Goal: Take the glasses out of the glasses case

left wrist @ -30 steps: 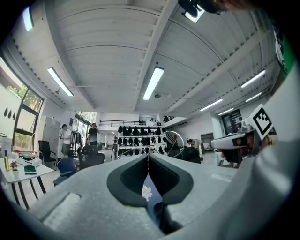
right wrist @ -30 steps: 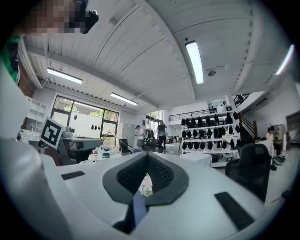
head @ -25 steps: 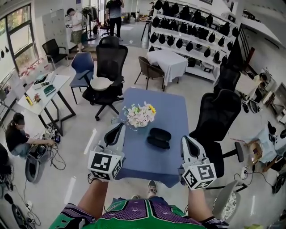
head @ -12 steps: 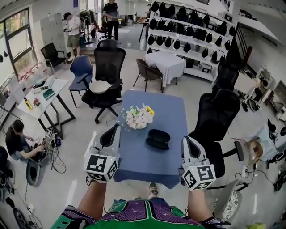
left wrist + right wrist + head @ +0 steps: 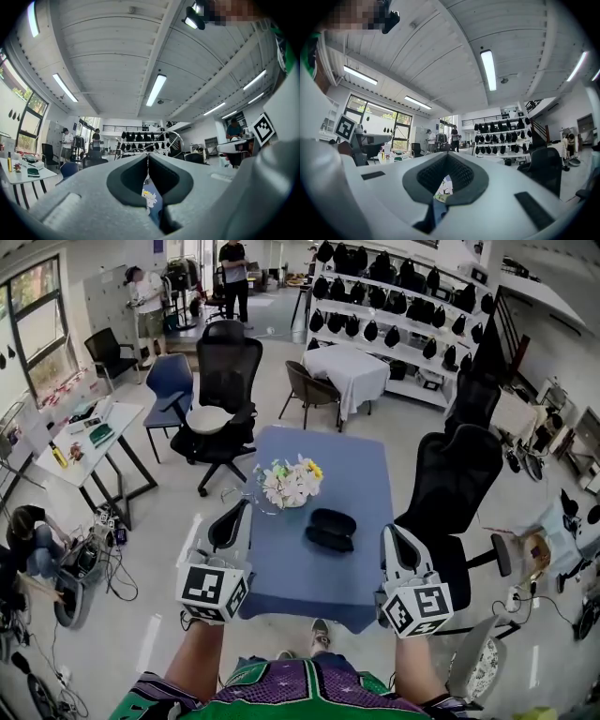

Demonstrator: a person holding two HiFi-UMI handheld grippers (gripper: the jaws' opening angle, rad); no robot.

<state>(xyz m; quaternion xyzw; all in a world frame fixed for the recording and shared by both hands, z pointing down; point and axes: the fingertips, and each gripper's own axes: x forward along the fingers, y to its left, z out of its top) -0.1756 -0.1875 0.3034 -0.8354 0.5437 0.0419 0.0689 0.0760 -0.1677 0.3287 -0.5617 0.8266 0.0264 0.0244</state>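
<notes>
On blue table [image 5: 361,470], black oval glasses case [image 5: 331,529], near flowers [image 5: 291,482]

Smooth dark glasses case [image 5: 332,529] — matt blue tablecloth [image 5: 298,570].

Office workspace (swivel chairs [image 5: 230,371]; shelving [image 5: 394,306])

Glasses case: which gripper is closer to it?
Right. The right gripper hangs just right of the case; the left gripper is farther off, beyond the table's left edge.
</notes>
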